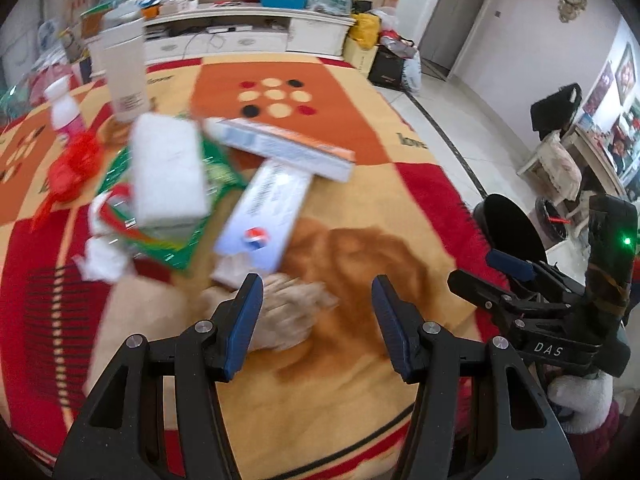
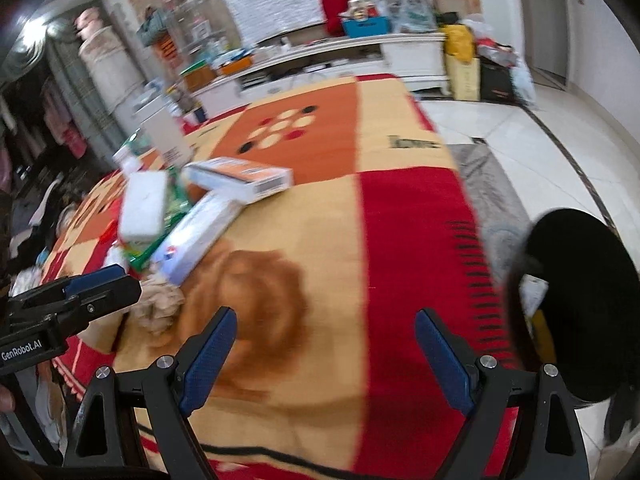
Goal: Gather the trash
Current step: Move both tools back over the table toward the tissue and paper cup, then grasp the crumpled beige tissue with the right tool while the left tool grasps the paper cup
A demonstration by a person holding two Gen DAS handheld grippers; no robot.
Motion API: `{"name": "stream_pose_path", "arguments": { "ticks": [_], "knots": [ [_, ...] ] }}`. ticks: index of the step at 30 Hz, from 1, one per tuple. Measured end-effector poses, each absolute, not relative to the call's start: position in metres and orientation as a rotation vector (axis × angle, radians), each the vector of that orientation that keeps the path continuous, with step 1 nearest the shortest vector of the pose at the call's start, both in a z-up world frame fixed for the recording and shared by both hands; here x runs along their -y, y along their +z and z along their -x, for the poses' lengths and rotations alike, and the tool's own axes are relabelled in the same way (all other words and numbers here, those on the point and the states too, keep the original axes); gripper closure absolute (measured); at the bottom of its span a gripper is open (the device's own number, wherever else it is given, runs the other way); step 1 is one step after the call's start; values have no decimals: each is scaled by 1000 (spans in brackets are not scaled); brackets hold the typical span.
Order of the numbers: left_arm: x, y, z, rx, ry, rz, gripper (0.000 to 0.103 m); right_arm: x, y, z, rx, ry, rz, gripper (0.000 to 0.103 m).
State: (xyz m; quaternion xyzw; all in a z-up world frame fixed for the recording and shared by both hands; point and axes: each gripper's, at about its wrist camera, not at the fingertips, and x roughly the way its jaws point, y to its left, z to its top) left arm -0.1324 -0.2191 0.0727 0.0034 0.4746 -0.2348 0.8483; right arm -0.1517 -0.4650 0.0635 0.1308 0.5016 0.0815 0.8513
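A heap of trash lies on the blanket-covered table (image 1: 360, 216): an orange-and-white box (image 1: 280, 148) (image 2: 240, 178), a long white box with a round red-blue logo (image 1: 268, 208) (image 2: 200, 232), a white tissue pack (image 1: 168, 172) (image 2: 144, 208), a green wrapper (image 1: 218, 178) and a crumpled white tissue (image 1: 104, 260). A crumpled beige paper (image 1: 288, 312) (image 2: 160, 304) rests nearest. My left gripper (image 1: 317, 280) hovers open just above it, pads touching nothing. My right gripper (image 2: 326, 314) stands open and empty over bare blanket to the right, beside a black bin (image 2: 580, 300) (image 1: 508, 224).
A pink-labelled bottle (image 1: 66, 108), a tall white container (image 1: 122, 72) and red crinkled plastic (image 1: 72, 168) stand at the heap's far left. A white cabinet (image 1: 248, 32) with bags runs behind the table. Tiled floor (image 2: 520, 140) lies to the right.
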Motion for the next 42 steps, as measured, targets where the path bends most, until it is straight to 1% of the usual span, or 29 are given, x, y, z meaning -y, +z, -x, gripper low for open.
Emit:
{"name": "stream_pose_path", "arguments": {
  "ticks": [7, 15, 19, 28, 29, 30, 31, 32, 33, 34, 36, 38, 40, 42],
  "knots": [
    [150, 72, 132, -1024, -436, 34, 48, 408, 61, 142, -1078, 299, -237, 14],
    [96, 68, 131, -1042, -367, 106, 47, 359, 58, 132, -1095, 402, -211, 14],
    [83, 67, 134, -1039, -350, 123, 47, 344, 56, 125, -1101, 432, -217, 14],
    [84, 64, 131, -1045, -366, 138, 47, 326, 52, 121, -1105, 458, -215, 14],
    [85, 63, 131, -1048, -370, 139, 47, 324, 50, 120, -1105, 463, -219, 17],
    [85, 63, 130, -1051, -373, 141, 47, 323, 48, 120, -1104, 468, -223, 27],
    [86, 62, 129, -1053, -377, 145, 47, 322, 47, 120, -1104, 474, -226, 33],
    [88, 61, 128, -1056, -383, 149, 47, 320, 45, 120, -1103, 478, -223, 43],
    [88, 61, 126, -1059, -390, 153, 47, 319, 43, 121, -1103, 478, -218, 51],
    [90, 60, 125, -1061, -398, 158, 47, 320, 42, 121, -1100, 484, -215, 53],
    [93, 57, 122, -1069, -425, 165, 47, 326, 46, 124, -1078, 492, -231, 62],
    [96, 54, 118, -1081, -445, 172, 46, 336, 52, 126, -1051, 486, -246, 66],
    [100, 50, 114, -1087, -450, 175, 43, 345, 58, 127, -1032, 473, -246, 66],
    [103, 46, 109, -1090, -452, 175, 43, 350, 62, 128, -1027, 464, -245, 67]
  ]
}}
